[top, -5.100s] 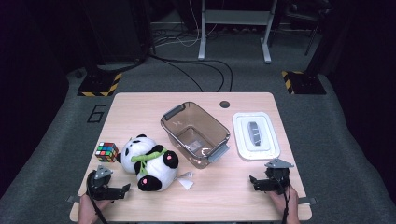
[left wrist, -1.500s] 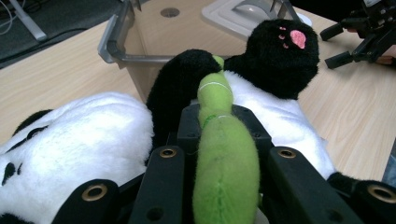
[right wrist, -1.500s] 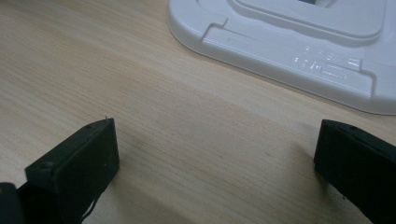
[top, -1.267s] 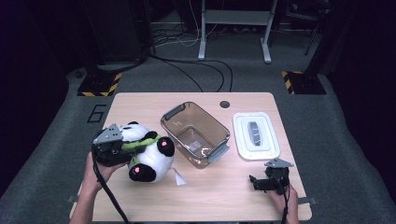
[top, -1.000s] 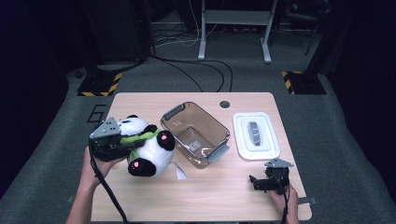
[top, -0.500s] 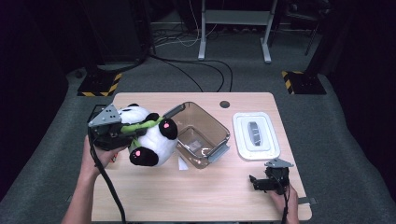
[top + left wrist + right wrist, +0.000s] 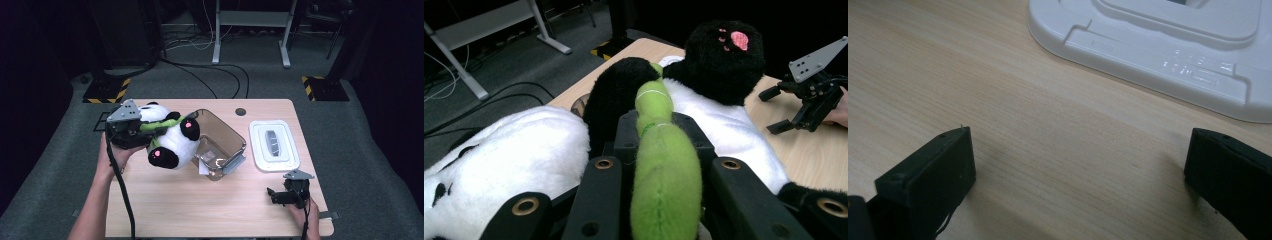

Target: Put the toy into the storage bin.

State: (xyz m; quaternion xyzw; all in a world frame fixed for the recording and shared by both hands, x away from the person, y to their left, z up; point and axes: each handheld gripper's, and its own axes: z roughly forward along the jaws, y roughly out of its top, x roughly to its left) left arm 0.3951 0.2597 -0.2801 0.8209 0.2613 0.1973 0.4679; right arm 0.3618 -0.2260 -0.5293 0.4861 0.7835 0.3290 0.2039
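A black-and-white panda plush (image 7: pixel 172 142) hangs in the air over the table's left side, its feet near the rim of the clear plastic bin (image 7: pixel 225 142). My left gripper (image 7: pixel 145 131) is shut on the green stalk (image 7: pixel 664 165) across the panda's body (image 7: pixel 729 120), one black jaw on each side of it. My right gripper (image 7: pixel 274 195) rests on the table at the front right, open, with bare wood between its jaws (image 7: pixel 1078 165). It also appears past the panda in the left gripper view (image 7: pixel 796 107).
A white lid (image 7: pixel 274 145) lies flat to the right of the bin, just beyond the right gripper (image 7: pixel 1158 45). The wooden table (image 7: pixel 200 210) has bare room along its front. A small white tag (image 7: pixel 202 169) lies by the bin's near corner.
My left gripper has lifted the panda off the table and carried it up and toward the bin. The right gripper has stayed where it was.
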